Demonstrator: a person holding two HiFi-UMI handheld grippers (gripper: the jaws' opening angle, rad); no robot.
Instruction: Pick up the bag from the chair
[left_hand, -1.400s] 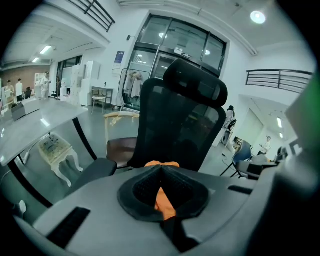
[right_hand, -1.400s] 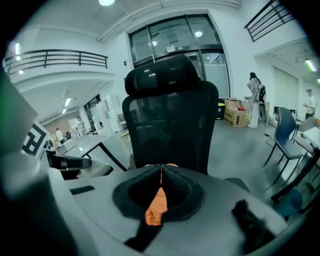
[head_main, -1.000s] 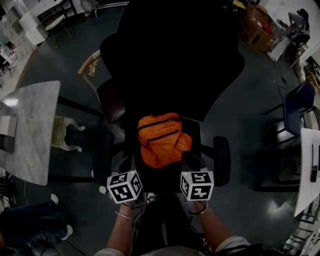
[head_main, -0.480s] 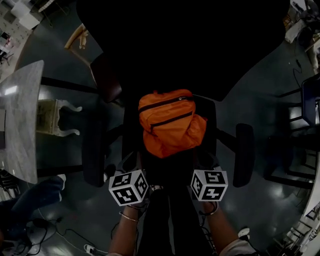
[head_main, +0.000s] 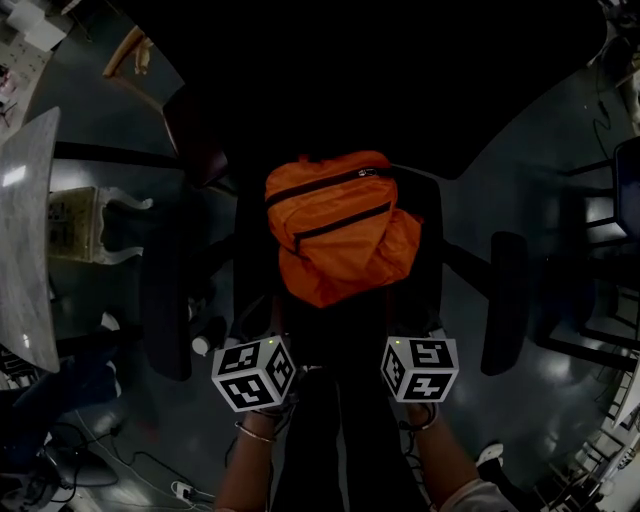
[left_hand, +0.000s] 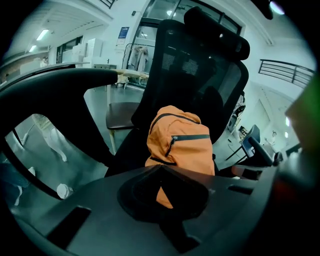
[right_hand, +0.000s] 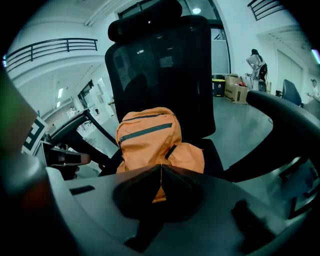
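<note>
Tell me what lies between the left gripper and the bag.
Only the dark front of the chair seat separates left gripper from bag; the head view shows it.

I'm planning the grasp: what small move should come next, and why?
Probably open the jaws first: the left gripper and right gripper are both shut, empty, and short of the orange bag on the chair.

Front of the seat (head_main: 428, 250) was open btwn L armrest (head_main: 165, 310) & R armrest (head_main: 505, 300) (both flanked the backpack (head_main: 340, 225)); tall mesh backrest (right_hand: 160, 70) blocked approach from behind. 2nd chair (head_main: 195, 145) stood near L rear.
</note>
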